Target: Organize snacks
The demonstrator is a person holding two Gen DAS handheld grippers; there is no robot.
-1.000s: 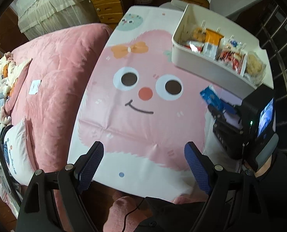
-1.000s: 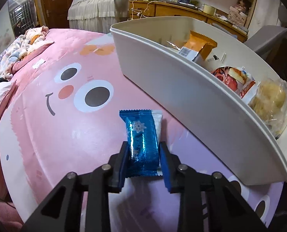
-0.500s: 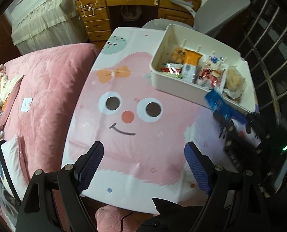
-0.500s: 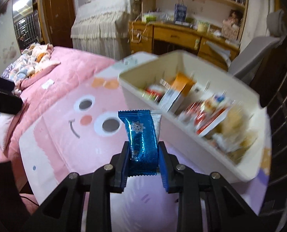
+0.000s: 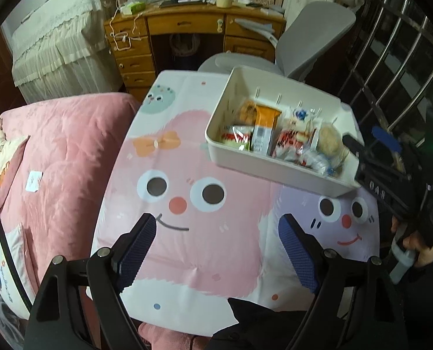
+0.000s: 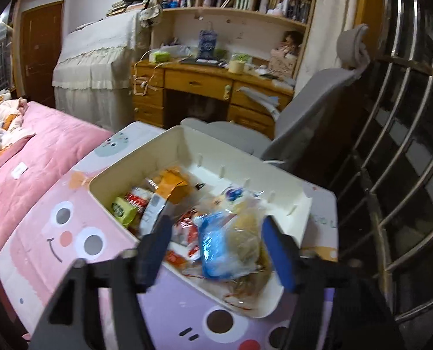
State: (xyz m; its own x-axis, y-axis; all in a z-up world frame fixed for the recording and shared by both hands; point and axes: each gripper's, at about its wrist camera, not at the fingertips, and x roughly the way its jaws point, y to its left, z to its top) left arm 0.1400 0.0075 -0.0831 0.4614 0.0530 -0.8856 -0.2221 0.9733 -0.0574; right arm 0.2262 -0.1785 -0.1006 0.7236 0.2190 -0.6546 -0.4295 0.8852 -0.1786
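A white bin [image 5: 274,169] stands at the table's far right and holds several snack packets, among them an orange packet [image 5: 267,116] and a round cake in a clear bag [image 5: 328,143]. My right gripper [image 6: 216,227] hovers over the right end of the bin [image 6: 245,169], its jaws opening. The blue snack packet [image 6: 216,242] shows blurred below them, on the other snacks and clear of both pads. From the left wrist, the right gripper [image 5: 371,143] shows at the bin's right corner. My left gripper [image 5: 217,224] is open and holds nothing above the near table.
The table [image 5: 187,175] carries a pink cartoon-face cloth. A pink bed [image 5: 64,145] lies along its left side. Behind the bin stand a grey chair [image 5: 312,43] and a wooden desk [image 5: 187,29]. Metal window bars [image 5: 406,58] close the right side.
The right gripper rose with the blue packet from the table to above the bin, then its jaws spread and the packet left them. The left gripper rose a little.
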